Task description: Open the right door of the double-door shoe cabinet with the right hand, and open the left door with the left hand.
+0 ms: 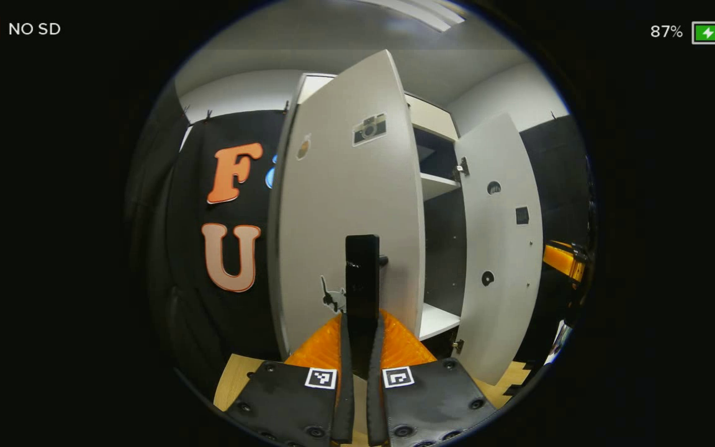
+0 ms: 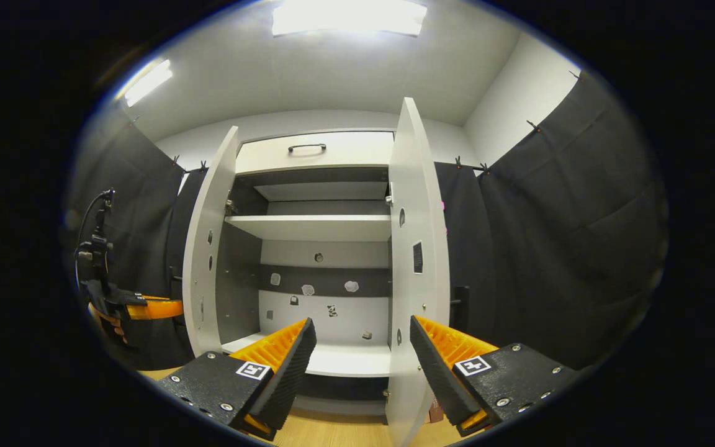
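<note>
The left claw (image 1: 360, 338) is pinching the black handle (image 1: 362, 273) of the stiff, light-swinging left door (image 1: 345, 205), best taken there, while the right claw (image 2: 360, 360) is gaping empty before the open right door (image 2: 416, 248).

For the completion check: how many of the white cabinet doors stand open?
2: the white left door swung out at the cabinet's left, its black handle gripped; the white right door swung out at the right.
</note>
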`<state>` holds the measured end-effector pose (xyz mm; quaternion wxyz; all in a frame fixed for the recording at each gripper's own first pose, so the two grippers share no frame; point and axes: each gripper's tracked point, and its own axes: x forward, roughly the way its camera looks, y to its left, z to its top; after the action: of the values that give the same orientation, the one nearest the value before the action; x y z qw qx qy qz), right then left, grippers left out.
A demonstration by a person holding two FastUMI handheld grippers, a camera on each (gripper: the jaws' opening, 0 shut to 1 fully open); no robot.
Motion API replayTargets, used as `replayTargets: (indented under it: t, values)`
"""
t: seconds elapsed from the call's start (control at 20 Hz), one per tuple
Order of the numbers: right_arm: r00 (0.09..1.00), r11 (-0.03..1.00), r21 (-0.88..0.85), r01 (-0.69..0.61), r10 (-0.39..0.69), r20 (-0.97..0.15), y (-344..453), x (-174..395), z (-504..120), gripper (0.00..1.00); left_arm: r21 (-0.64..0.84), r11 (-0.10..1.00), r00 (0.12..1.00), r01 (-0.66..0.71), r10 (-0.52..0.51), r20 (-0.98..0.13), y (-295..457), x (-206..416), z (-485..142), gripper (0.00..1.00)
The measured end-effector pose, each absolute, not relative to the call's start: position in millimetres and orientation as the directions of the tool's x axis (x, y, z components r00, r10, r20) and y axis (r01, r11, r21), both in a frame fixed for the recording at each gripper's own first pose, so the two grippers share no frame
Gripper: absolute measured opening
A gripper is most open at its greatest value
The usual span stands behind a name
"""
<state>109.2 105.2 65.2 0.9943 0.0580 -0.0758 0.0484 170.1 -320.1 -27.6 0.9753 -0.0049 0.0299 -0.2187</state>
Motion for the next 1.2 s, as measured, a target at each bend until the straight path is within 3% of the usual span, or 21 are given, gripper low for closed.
replayTargets:
  t: [0.4,0.45,1.2]
  values:
    - [0.978,0.984,0.089,-0.155,0.139,0.157,130.7,108.4,65.1,0.93,0.046,0.949,0.949,0.311,-0.308,-0.061,-294.9,162.2,-29.5,0.10]
    - [0.977,0.983,0.091,-0.161,0.145,0.155,133.6,109.1,64.8,0.93,0.054,0.952,0.953,0.300,-0.296,-0.062,-289.8,162.2,-29.5,0.05]
    - [0.976,0.976,0.108,-0.187,0.173,0.131,144.4,121.2,52.8,0.93,0.062,0.984,0.984,0.169,-0.165,-0.065,-256.6,168.0,-31.3,0.04]
